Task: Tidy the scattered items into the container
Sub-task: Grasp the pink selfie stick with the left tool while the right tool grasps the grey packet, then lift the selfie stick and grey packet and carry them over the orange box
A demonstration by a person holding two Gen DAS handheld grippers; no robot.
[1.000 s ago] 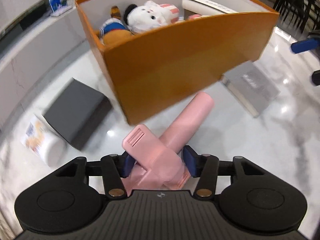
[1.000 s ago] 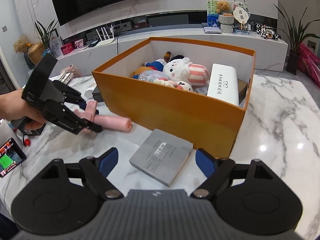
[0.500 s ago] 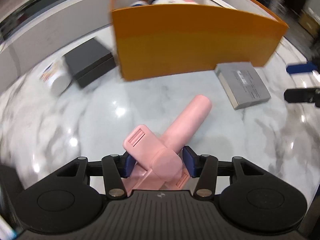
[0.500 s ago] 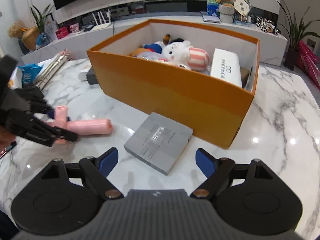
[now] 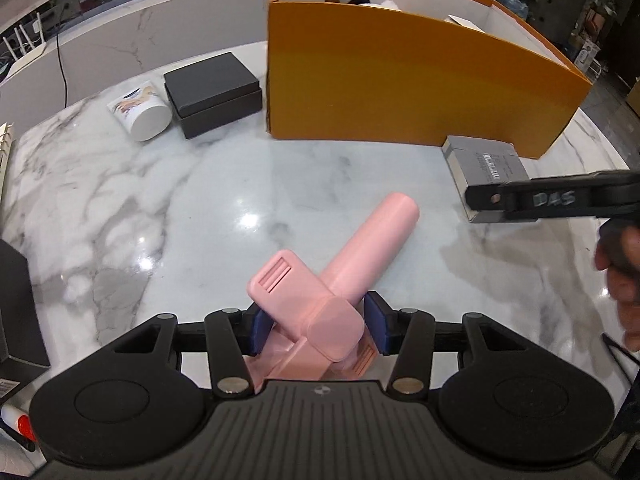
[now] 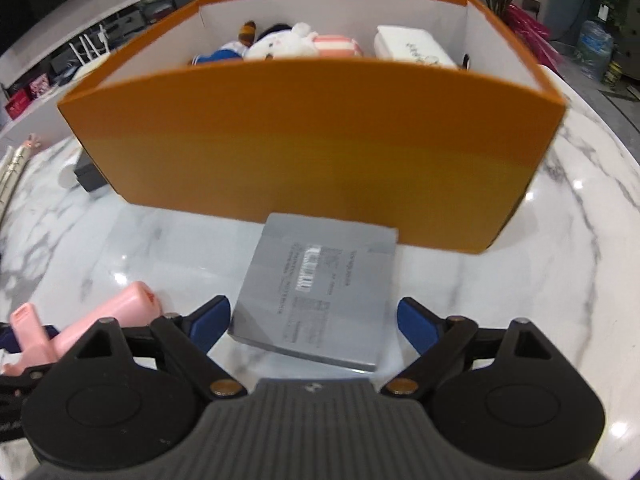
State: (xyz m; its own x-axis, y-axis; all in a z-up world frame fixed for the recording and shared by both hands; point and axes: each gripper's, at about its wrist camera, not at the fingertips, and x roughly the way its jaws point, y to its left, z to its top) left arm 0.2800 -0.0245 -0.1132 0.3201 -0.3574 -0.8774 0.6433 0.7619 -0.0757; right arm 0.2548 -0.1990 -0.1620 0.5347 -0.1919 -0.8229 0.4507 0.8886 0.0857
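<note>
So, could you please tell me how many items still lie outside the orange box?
4 in view: pink tool in the left gripper, grey box before the right gripper, black box, white jar. Others may be hidden.

Pink tool, flat grey box before orange container.

Left gripper: low and near in left wrist view, blue pads close together, clamped on both sides of pink tool; fingers point far, toward scene centre.

Right gripper: jaws spread wide, blue pads well apart, nothing between them touching. Fingers point far, angled downward. In left wrist view, one black finger reaches in from right edge. Person's right hand partly visible at right edge, blurred.
</note>
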